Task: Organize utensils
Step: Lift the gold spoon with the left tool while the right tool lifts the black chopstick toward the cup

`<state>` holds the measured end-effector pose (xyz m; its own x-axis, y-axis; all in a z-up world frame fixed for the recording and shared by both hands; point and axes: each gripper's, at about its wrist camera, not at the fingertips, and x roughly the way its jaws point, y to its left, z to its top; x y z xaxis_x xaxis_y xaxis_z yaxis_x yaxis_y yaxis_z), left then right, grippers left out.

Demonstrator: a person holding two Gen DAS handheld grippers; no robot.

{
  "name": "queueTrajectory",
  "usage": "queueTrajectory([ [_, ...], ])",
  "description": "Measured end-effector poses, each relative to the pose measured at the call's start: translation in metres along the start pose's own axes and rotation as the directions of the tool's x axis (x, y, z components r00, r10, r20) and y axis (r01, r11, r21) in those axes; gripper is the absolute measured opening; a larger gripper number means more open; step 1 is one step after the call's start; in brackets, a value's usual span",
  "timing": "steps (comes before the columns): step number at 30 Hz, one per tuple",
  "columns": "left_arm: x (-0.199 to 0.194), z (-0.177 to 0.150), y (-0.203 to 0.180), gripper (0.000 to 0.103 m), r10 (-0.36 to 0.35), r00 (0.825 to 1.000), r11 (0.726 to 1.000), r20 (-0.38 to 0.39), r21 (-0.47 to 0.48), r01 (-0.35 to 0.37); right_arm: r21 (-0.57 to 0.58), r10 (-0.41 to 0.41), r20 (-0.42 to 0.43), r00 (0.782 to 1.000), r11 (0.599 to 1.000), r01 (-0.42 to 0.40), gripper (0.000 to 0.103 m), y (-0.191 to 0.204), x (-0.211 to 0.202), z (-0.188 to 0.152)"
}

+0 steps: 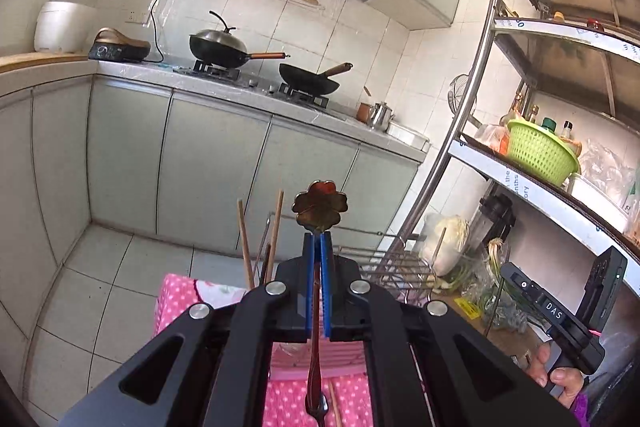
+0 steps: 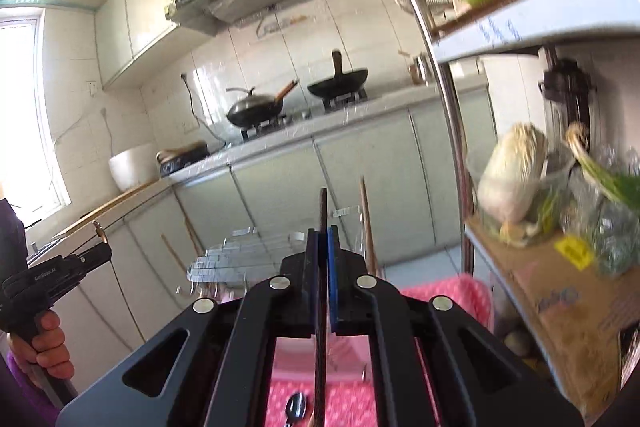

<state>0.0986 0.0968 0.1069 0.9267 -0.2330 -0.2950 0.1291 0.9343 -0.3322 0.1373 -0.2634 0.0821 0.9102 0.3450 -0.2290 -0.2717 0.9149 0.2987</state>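
Both tongs are clamped shut, the left gripper (image 1: 320, 247) on a flower-ended spoon (image 1: 320, 207) and the right gripper (image 2: 323, 247) on a dark chopstick (image 2: 322, 215), raised above the pink cloth (image 1: 176, 299) near the wire rack (image 1: 400, 263), apparently for sorting.

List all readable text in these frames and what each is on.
"DAS": right gripper, on its body.
Pale lettering on the left gripper body: too blurred to read.
Blue print on the cardboard box: blurred.
Print on the shelf edge strips: partial letters only.
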Motion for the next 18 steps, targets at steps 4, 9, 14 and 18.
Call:
queueTrajectory([
  [4, 0.018, 0.017, 0.001, 0.002, 0.036, 0.998, 0.999, 0.044, -0.003, -0.036, -0.028, -0.012, 0.063, 0.998, 1.000, 0.013, 0.005, -0.001, 0.016, 0.021],
  [9, 0.053, 0.022, 0.008, 0.002, 0.121, 0.991, 0.993, 0.062, -0.014, -0.120, -0.044, -0.038, 0.121, 0.992, 0.998, 0.043, 0.005, -0.008, 0.040, 0.036],
  [14, 0.079, 0.018, 0.016, 0.002, 0.140, 0.988, 0.990, 0.069, -0.023, -0.139, -0.034, -0.052, 0.176, 0.983, 0.998, 0.058, 0.005, -0.017, 0.058, 0.041],
  [18, 0.090, 0.008, 0.017, 0.002, 0.162, 0.983, 0.986, 0.088, 0.008, -0.164, -0.040, -0.065, 0.199, 0.978, 0.996, 0.074, 0.004, -0.023, 0.071, 0.043],
])
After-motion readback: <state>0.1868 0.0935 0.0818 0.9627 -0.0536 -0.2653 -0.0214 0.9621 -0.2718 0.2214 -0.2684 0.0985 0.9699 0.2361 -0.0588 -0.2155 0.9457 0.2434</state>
